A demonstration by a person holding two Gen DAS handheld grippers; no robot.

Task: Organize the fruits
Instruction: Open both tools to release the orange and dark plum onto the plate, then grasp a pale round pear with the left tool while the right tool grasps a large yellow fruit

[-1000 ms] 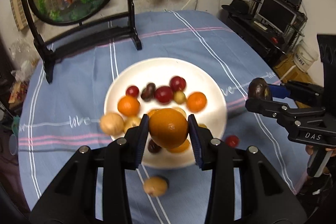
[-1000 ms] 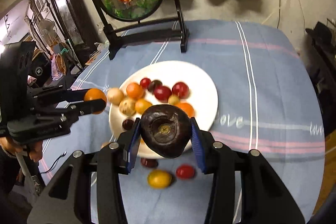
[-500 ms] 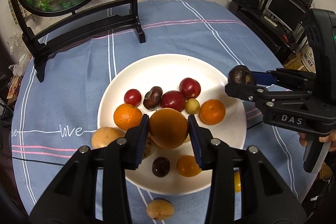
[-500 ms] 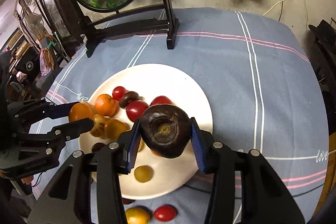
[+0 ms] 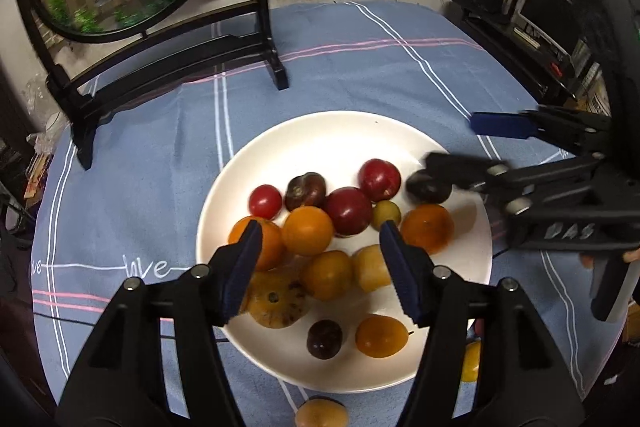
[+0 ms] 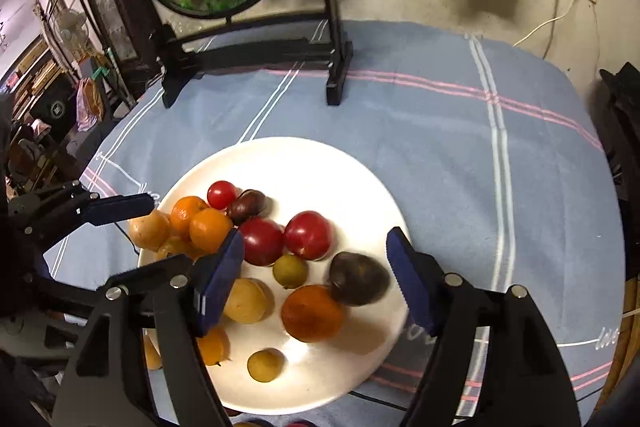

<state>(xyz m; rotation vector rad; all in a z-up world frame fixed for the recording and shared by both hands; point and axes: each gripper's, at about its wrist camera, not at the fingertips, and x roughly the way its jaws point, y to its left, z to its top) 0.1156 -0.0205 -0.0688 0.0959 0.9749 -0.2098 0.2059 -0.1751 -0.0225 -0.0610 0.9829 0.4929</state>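
Both jaws have just been opening, nothing between: left gripper [image 5: 320, 267] dropped its orange [image 5: 308, 230], right gripper [image 6: 316, 275] its dark fruit [image 6: 358, 279], both lying on the white plate [image 6: 320, 163].

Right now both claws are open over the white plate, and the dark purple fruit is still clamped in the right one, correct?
Not quite. The right claw has just been opening, and the dark purple fruit lies free on the white plate, touching neither pad, as the right wrist view shows. Both claws are open.

Left gripper [image 5: 320, 267] jaws just opened, nothing gripped, above round white plate [image 5: 320, 135] of mixed fruit on blue striped tablecloth [image 5: 352, 67].
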